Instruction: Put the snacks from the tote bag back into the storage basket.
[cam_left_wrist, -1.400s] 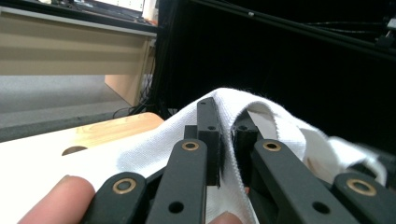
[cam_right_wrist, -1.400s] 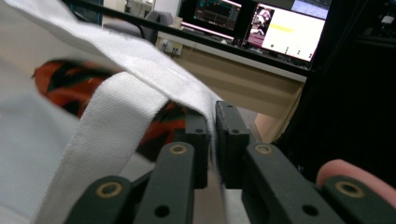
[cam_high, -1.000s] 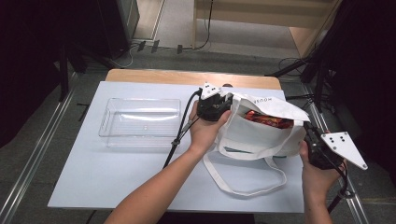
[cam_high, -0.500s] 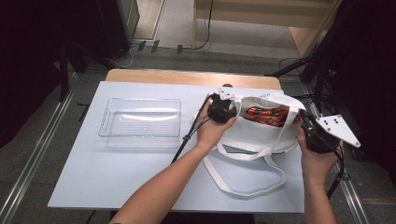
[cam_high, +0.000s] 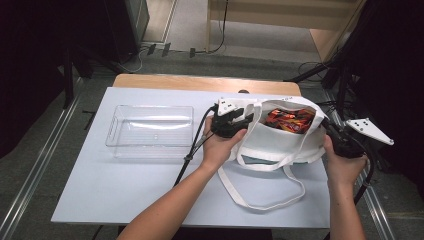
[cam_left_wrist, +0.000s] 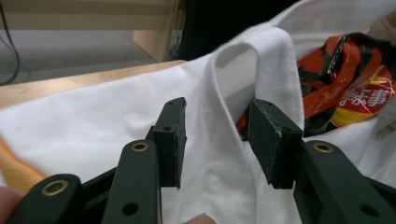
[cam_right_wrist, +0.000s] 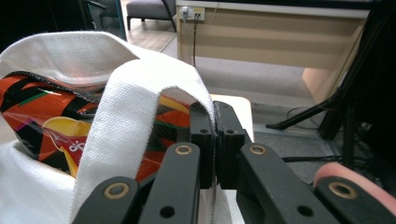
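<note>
- Since a second ago the white tote bag (cam_high: 280, 137) has sagged onto the worktop (cam_high: 125, 190), mouth wider.
- Limp cloth: pinch its rim hem.
- Your left gripper (cam_left_wrist: 217, 140) has just been opening, hem loose between; your right gripper (cam_right_wrist: 215, 140) clamps the rim.
- Crinkly snack packets (cam_high: 290, 119) lie inside.

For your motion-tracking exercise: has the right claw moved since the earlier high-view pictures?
Yes. The right claw, shut on the tote bag, has shifted left, towards the clear tray.
</note>
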